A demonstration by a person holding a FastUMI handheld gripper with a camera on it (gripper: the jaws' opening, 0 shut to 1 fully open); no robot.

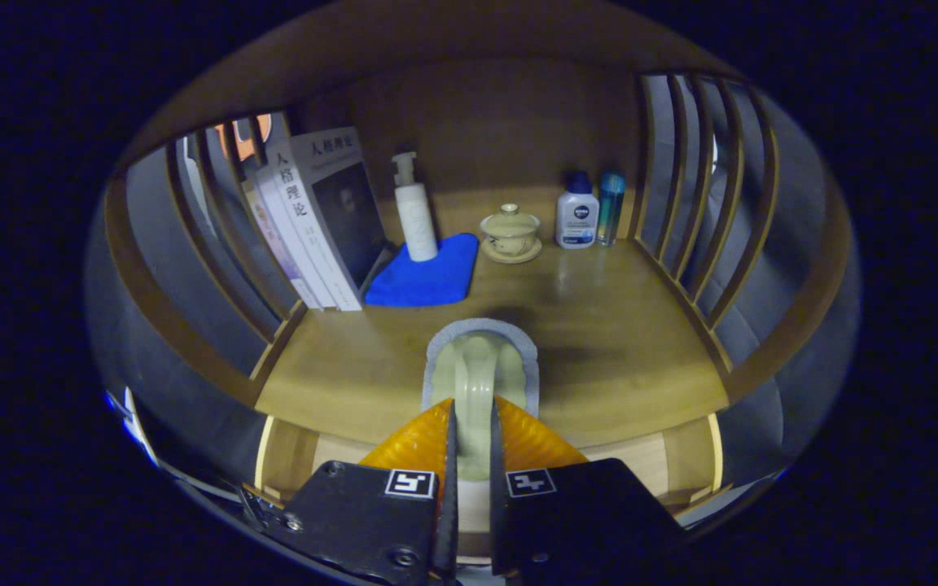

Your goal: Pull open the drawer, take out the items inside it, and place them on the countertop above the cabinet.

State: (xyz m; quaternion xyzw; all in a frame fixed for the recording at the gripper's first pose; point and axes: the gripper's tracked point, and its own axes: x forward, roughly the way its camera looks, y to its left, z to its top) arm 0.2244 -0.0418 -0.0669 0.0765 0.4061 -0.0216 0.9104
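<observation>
My gripper (470,407) is shut on a pale green item with a grey rim (481,358); both fingers press on its narrow, handle-like middle part. The item hangs just ahead of the fingers, over the front edge of the wooden countertop (615,342). Whether it touches the wood I cannot tell. Below the countertop's edge, on either side of the fingers, the open drawer (339,452) shows its light wooden inside. The fingers and the item hide the drawer's middle.
At the back of the countertop stand leaning books (322,220), a white pump bottle (414,212) on a blue cloth (424,277), a lidded tea bowl (510,232), a white blue-capped bottle (577,213) and a slim teal bottle (610,207). Slatted wooden sides (681,195) close in left and right.
</observation>
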